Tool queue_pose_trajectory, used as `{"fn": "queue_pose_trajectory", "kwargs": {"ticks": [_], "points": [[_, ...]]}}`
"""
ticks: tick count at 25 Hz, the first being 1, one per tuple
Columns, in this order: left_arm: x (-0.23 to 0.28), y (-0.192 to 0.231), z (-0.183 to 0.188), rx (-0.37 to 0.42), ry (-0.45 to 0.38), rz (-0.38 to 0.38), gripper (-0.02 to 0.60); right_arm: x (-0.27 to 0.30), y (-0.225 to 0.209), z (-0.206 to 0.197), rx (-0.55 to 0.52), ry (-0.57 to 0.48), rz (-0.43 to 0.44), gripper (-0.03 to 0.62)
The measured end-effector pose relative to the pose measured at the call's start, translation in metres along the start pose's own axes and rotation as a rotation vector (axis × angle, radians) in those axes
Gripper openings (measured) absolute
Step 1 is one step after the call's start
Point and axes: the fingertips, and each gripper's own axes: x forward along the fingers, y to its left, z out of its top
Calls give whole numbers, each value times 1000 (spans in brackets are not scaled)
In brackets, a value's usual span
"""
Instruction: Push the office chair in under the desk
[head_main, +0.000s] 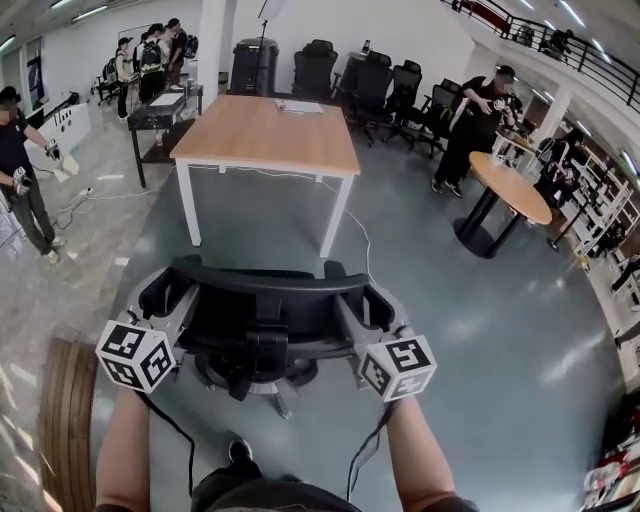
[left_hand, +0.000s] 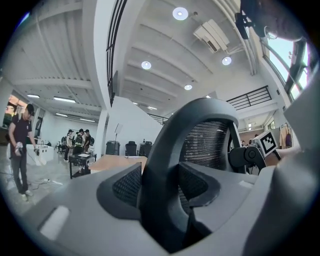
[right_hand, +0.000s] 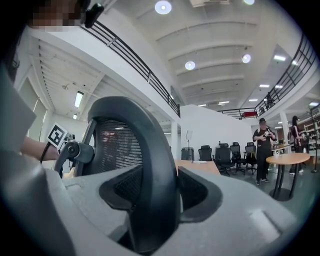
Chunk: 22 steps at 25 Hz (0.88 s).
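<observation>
The black mesh office chair (head_main: 262, 330) stands on the grey floor just in front of me, its back toward me, a short way from the wooden desk (head_main: 265, 135) with white legs. My left gripper (head_main: 186, 298) is shut on the left side of the chair's back frame (left_hand: 200, 107), which runs between the jaws (left_hand: 162, 192). On the right side of that frame (right_hand: 125, 107) my right gripper (head_main: 347, 303) is shut in the same way, the black rim filling its gap (right_hand: 152, 197). Beyond the chair the desk top (left_hand: 117, 161) shows ahead (right_hand: 196, 166).
A round wooden table (head_main: 512, 187) stands to the right, with a person (head_main: 478, 125) near it. Several black chairs (head_main: 385, 85) line the back wall. Another person (head_main: 22, 180) stands at the far left, near a black cart (head_main: 160, 112). A cable (head_main: 300, 178) hangs under the desk.
</observation>
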Motion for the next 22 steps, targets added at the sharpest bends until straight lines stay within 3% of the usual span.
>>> {"fn": "queue_pose_trajectory", "kwargs": {"ticks": [12, 19, 22], "points": [[78, 51, 16, 20, -16, -36, 245, 83, -34, 8, 11, 28, -84, 207], [162, 89, 22, 13, -7, -35, 247, 164, -82, 12, 17, 12, -79, 209], [174, 95, 18, 22, -17, -18, 247, 178, -90, 9, 12, 15, -60, 209]]}}
